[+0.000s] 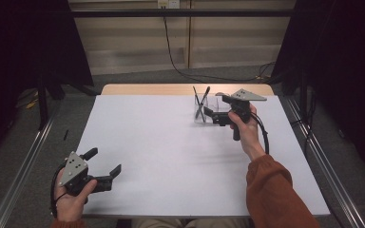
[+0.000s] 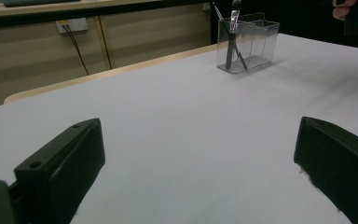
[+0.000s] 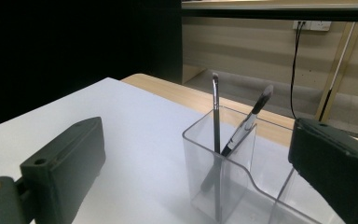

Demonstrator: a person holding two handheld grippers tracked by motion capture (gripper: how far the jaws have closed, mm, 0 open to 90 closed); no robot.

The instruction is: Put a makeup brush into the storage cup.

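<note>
two thin brushes (image 3: 223, 135) are stood in a clear holder (image 3: 233, 186) near the table's far edge. they are judged light, slippery, best pinched mid-handle. right gripper (image 1: 218, 115) and left gripper (image 1: 105, 164) are held agape, empty.

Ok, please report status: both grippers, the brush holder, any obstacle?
Left gripper open, low at near-left of table. Right gripper open, beside clear holder. Two brushes stand in one compartment, crossed. Nothing in the way.
</note>
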